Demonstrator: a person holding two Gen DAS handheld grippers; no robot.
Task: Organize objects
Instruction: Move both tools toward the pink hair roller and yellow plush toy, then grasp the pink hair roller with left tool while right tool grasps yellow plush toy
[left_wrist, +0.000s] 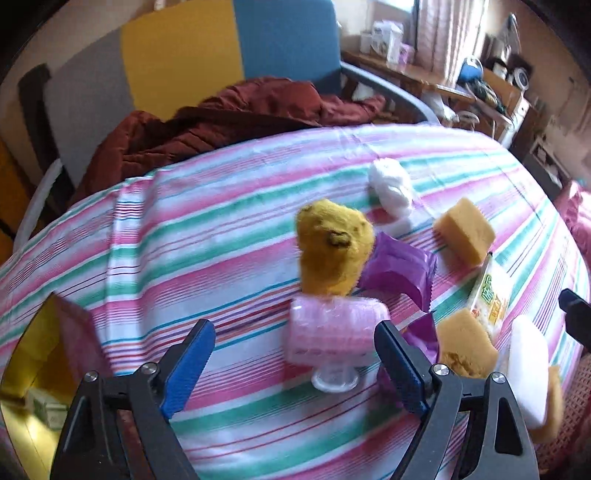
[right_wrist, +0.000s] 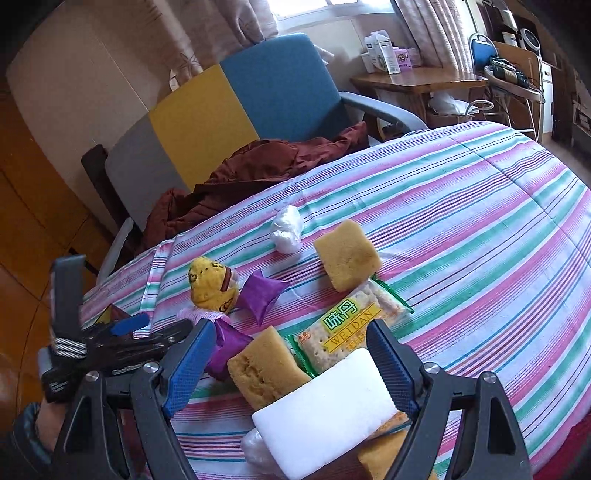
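Observation:
Objects lie on a striped cloth (left_wrist: 221, 229). My left gripper (left_wrist: 295, 365) is open, its jaws on either side of a pink hair roller (left_wrist: 332, 332) on a clear stand. Behind the roller stands a yellow plush toy (left_wrist: 332, 247), with purple packets (left_wrist: 399, 269) beside it. My right gripper (right_wrist: 291, 365) is open over a white foam block (right_wrist: 328, 413), a yellow sponge (right_wrist: 266, 369) and a Weidan cracker packet (right_wrist: 347, 328). Another sponge (right_wrist: 347, 254) and a white wad (right_wrist: 286, 229) lie farther off. The left gripper (right_wrist: 122, 332) also shows in the right wrist view.
A yellow box with a pink lid (left_wrist: 48, 354) sits at the left table edge. A dark red jacket (left_wrist: 221, 118) lies on a blue, yellow and grey chair (left_wrist: 207, 55) behind the table. A cluttered wooden desk (right_wrist: 417, 81) stands at the back right.

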